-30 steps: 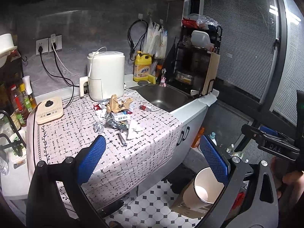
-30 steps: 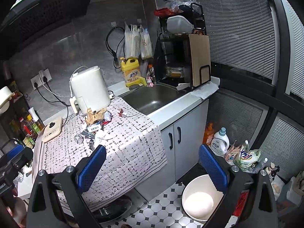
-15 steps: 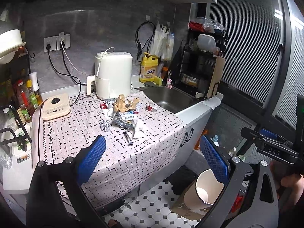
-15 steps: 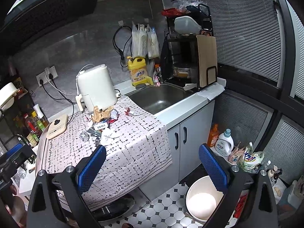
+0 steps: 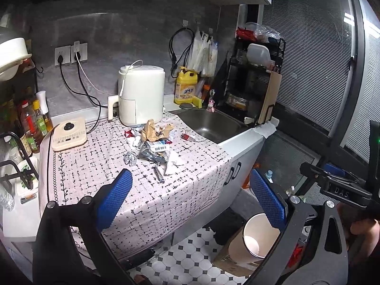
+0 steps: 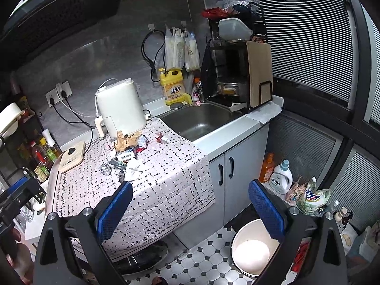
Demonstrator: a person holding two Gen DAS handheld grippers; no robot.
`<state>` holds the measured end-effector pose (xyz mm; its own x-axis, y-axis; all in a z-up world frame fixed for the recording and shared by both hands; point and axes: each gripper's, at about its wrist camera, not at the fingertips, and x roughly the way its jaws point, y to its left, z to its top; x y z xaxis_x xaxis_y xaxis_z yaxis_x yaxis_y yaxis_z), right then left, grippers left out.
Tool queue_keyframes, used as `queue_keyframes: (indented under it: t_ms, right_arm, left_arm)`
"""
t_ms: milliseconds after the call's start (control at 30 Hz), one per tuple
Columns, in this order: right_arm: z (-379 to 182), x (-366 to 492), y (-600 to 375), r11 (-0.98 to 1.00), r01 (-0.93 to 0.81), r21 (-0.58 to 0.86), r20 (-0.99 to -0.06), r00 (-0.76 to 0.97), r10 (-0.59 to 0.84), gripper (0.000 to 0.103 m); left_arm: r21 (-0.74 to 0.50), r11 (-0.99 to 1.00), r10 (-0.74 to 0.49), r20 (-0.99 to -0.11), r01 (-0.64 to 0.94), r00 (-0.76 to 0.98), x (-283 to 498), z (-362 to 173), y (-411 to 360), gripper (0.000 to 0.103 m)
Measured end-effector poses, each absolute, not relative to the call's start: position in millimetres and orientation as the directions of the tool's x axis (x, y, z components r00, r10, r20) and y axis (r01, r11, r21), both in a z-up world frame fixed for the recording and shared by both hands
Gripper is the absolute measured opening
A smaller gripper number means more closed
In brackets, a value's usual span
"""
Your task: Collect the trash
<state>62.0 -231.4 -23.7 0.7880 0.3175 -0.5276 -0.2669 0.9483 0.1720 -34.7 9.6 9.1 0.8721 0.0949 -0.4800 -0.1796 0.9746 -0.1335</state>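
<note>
Hovering above the floor in front of the counter, the left gripper (image 5: 191, 198) has its blue-padded fingers (image 5: 115, 198) spread wide with nothing between them. The right gripper (image 6: 187, 206) is likewise spread wide and holds nothing; both are well short of the trash.

On the tiled floor below, a white bin (image 6: 251, 249) stands open and upright beside the grey cabinet doors (image 6: 225, 168); in the left wrist view the same bin (image 5: 257, 237) sits just beside a cardboard box (image 5: 234, 258).

A patterned cloth (image 5: 99, 166) covers the counter and drapes over its front edge. The trash lies in a loose cluster near the middle of this cloth:
- white crumpled tissue (image 6: 134, 169), nearest the front edge
- narrow foil wrapper (image 5: 158, 174), just beside the tissue
- foil ball (image 5: 130, 158), left of the cluster
- grey plastic bag (image 5: 150, 154) with a barcoded packet (image 5: 159, 145) on it
- crumpled brown paper bag (image 5: 154, 130), farthest back, just in front of the air fryer
- small red wrapper (image 5: 187, 137), apart to the right, near the sink

Behind the pile stands a cream air fryer (image 5: 141, 97). A beige control pad (image 5: 68, 136) lies on the cloth to its left. The steel sink (image 5: 212, 124) is to the right, with a yellow detergent jug (image 5: 186, 87) at the back wall and a dish rack (image 6: 237, 54) holding a wooden cutting board (image 6: 260, 73) beyond.
</note>
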Motion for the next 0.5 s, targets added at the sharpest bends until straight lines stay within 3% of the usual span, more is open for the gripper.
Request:
queue_keyframes:
  t_ms: [500]
  right_arm:
    - [-26, 72, -212, 0.937, -0.302, 0.177, -0.561, 0.751, 0.348, 0.096]
  left_arm:
    - [-0.161, 0.966, 0.089, -0.531, -0.204, 0.842, -14, 0, 35, 0.098]
